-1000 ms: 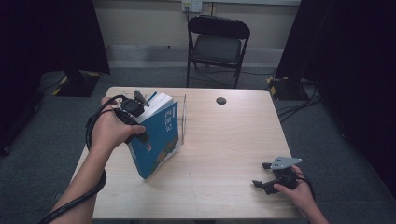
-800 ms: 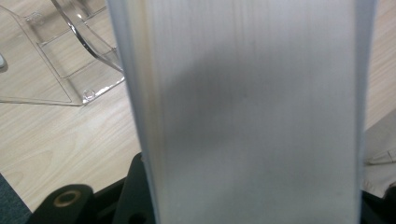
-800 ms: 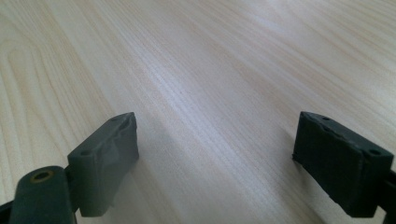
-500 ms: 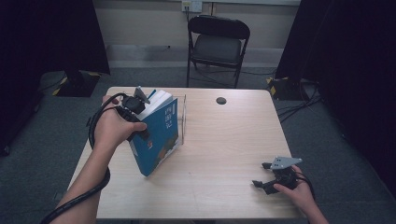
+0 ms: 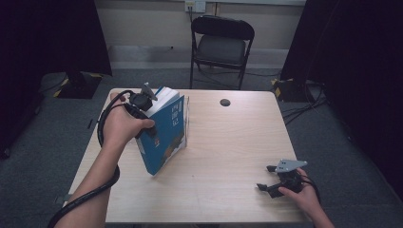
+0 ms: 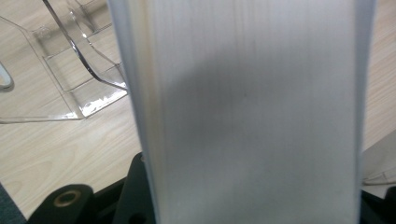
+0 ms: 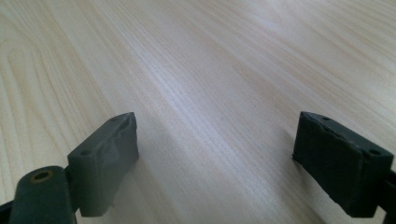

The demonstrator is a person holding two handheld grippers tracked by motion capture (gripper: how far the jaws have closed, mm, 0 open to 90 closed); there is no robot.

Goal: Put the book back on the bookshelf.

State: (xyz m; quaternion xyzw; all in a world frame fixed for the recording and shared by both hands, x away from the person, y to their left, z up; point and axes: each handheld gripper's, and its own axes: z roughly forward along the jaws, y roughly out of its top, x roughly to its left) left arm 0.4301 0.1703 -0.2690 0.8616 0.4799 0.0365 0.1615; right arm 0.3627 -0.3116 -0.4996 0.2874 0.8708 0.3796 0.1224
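Gripping the blue book (image 5: 164, 135) by its page edge, the left gripper (image 5: 142, 111) holds it tilted on a corner, left of the table (image 5: 228, 142) middle. Just behind the book stands a clear plastic holder (image 6: 70, 79). Well apart, near the table's front right corner, the right gripper (image 5: 271, 183) rests with jaws wide. A dark disc (image 5: 225, 102) lies beyond.

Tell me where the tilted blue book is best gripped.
Across its thickness at the page edge, coming from the left, as the left tool does: the book leans on a lower corner, covers upright, pages facing the tool.
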